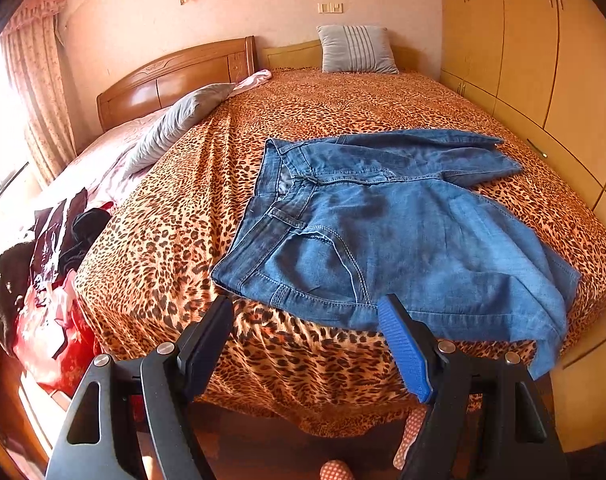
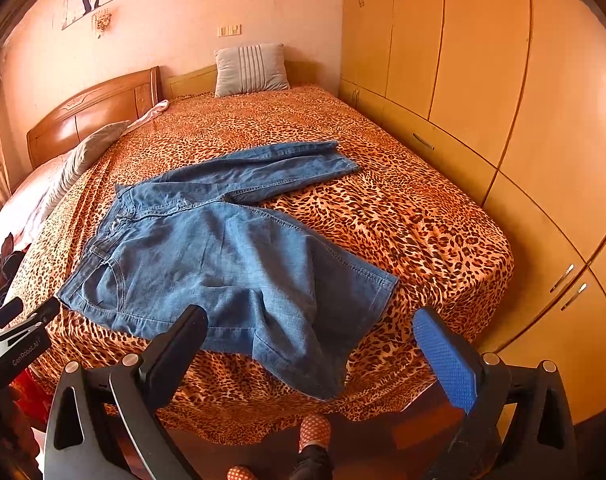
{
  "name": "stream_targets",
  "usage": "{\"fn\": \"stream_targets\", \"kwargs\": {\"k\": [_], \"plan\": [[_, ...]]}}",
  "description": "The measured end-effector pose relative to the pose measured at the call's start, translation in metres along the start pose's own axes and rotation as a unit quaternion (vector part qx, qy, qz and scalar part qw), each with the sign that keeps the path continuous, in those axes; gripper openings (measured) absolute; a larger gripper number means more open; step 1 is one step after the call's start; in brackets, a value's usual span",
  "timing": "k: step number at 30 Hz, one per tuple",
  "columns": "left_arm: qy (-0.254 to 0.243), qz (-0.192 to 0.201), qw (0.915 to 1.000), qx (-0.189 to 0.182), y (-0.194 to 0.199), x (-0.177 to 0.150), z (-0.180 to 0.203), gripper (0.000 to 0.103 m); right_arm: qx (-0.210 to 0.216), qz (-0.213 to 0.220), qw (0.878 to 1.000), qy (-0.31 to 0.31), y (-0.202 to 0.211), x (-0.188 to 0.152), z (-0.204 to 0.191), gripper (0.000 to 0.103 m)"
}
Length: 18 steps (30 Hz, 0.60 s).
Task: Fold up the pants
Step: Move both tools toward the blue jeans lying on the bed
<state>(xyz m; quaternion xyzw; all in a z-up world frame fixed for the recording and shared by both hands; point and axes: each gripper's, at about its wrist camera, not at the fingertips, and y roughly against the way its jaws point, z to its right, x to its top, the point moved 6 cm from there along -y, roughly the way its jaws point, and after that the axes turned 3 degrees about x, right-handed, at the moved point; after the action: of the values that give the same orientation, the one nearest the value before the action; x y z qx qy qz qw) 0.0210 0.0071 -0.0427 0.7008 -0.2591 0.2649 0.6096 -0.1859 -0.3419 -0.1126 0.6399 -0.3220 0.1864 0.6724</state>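
Observation:
Blue denim pants (image 1: 383, 220) lie spread on a leopard-print bed (image 1: 191, 220), waistband to the left, one leg running to the far right, the near leg hanging over the front edge. My left gripper (image 1: 307, 320) is open and empty, just in front of the waist's near corner. In the right wrist view the pants (image 2: 223, 260) fill the middle of the bed (image 2: 423, 220). My right gripper (image 2: 311, 332) is open and empty, just short of the near leg's hem. The left gripper (image 2: 21, 320) shows at the left edge there.
A grey striped pillow (image 2: 251, 68) leans on the headboard. A second pillow (image 1: 175, 120) and a heap of clothes (image 1: 55, 264) lie to the left. Wooden wardrobes (image 2: 483, 80) stand close along the right side. The person's spotted slippers (image 2: 315, 432) are on the floor below.

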Motion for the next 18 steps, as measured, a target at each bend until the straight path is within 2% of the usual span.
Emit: {"fn": "stream_targets", "kwargs": {"k": [18], "plan": [[0.0,-0.003,1.0,-0.005,-0.0058,-0.0001,-0.001,0.074,-0.006,-0.008,1.0,0.007,-0.0057,0.0013,-0.0057,0.103]]}}
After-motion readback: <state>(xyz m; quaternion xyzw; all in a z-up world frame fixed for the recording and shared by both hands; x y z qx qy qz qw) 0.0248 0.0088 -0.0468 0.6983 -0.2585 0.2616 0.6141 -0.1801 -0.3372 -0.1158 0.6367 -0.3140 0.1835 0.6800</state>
